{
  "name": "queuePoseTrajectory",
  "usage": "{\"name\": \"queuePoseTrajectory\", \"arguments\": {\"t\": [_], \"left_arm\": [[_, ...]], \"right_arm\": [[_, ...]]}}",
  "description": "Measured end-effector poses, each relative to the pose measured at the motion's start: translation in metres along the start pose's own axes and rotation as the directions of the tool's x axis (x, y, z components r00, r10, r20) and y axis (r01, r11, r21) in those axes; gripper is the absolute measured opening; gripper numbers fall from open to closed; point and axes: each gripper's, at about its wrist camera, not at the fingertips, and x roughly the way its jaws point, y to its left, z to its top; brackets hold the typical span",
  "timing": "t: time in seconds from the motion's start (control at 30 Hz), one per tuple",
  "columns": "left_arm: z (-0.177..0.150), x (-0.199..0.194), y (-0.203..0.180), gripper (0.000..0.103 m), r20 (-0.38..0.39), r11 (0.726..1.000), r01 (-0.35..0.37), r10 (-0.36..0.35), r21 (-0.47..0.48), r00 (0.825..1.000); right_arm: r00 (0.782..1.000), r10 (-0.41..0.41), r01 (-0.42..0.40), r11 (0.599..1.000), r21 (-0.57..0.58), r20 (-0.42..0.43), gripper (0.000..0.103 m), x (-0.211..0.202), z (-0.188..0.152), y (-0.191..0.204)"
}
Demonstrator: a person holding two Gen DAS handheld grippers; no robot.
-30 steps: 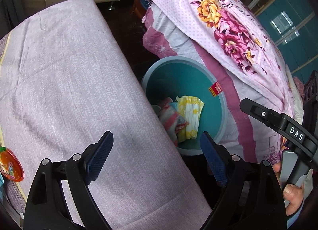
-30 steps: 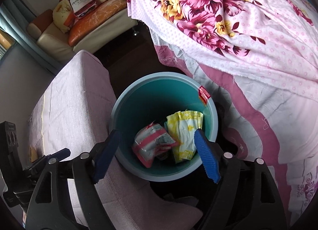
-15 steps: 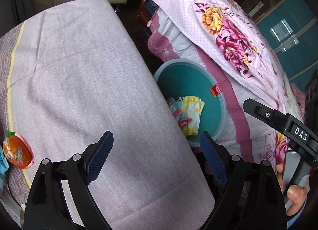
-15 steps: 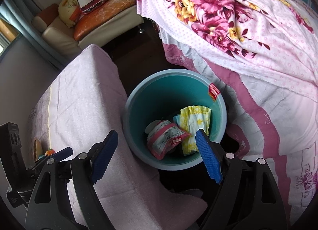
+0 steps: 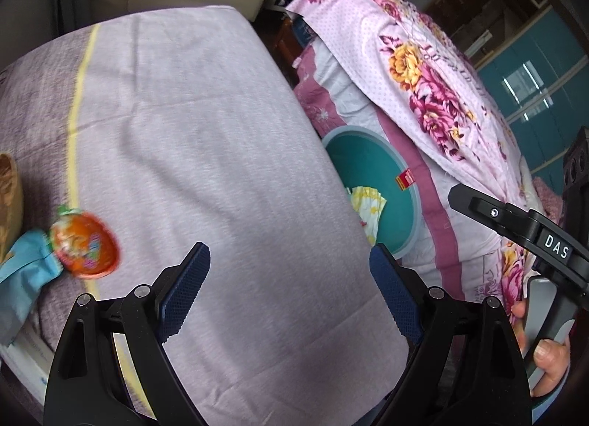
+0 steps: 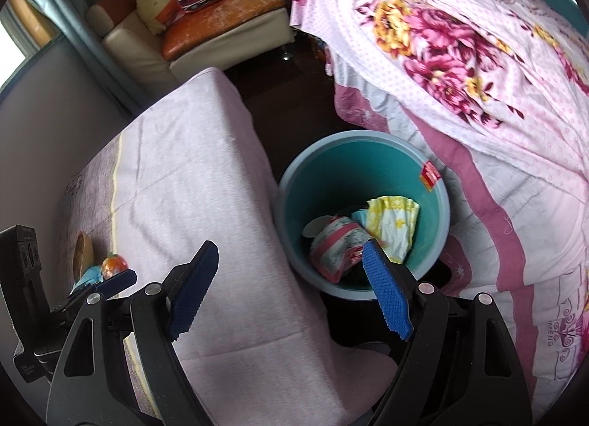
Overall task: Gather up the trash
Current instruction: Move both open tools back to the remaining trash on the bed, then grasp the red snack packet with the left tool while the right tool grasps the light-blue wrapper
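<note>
A teal bin (image 6: 434,227) stands on the floor between the cloth-covered table (image 6: 191,183) and the bed; it also shows in the left wrist view (image 5: 414,212). Inside lie a pink-and-white wrapper (image 6: 337,243) and a yellow-and-white wrapper (image 6: 395,219). On the table's left lie an orange round snack packet (image 5: 84,243) and a light blue wrapper (image 5: 22,271). My left gripper (image 5: 291,293) is open and empty above the table. My right gripper (image 6: 291,291) is open and empty, over the table edge beside the bin.
A bed with a pink floral blanket (image 6: 460,39) fills the right side. A sofa with cushions (image 6: 206,24) stands at the back. A wooden bowl's edge (image 5: 9,194) sits at the table's far left. Dark floor (image 6: 279,94) lies between table and bed.
Both grippers have drawn back and swung left, away from the bin. The orange packet and blue wrapper have come further into the left wrist view. Both stay open.
</note>
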Motion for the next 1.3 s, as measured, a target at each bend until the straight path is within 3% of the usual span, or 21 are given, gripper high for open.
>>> {"name": "queuePoseTrajectory", "arguments": {"t": [0.4, 0.77, 1.0, 1.17, 1.3], "left_arm": [[-0.033, -0.072, 0.073, 0.089, 0.089, 0.994, -0.079, 0.085, -0.072, 0.992], [-0.074, -0.135, 0.164, 0.089, 0.124, 0.969, -0.211, 0.227, -0.131, 0.966], [-0.1, -0.163, 0.229, 0.089, 0.123, 0.944, -0.261, 0.289, -0.202, 0.95], [-0.12, -0.173, 0.266, 0.089, 0.117, 0.936, -0.234, 0.272, -0.261, 0.955], [-0.129, -0.166, 0.276, 0.089, 0.088, 0.944, -0.216, 0.244, -0.249, 0.966]], "right_arm": [[0.995, 0.068, -0.078, 0.983, -0.168, -0.069, 0.077, 0.012, -0.017, 0.097], [0.98, 0.105, -0.156, 0.935, -0.318, -0.172, 0.077, 0.032, -0.044, 0.195], [0.953, 0.116, -0.221, 0.9, -0.377, -0.281, 0.077, 0.055, -0.059, 0.257], [0.935, 0.113, -0.247, 0.889, -0.386, -0.337, 0.077, 0.075, -0.065, 0.29], [0.91, 0.117, -0.263, 0.905, -0.335, -0.398, 0.077, 0.097, -0.07, 0.312]]}}
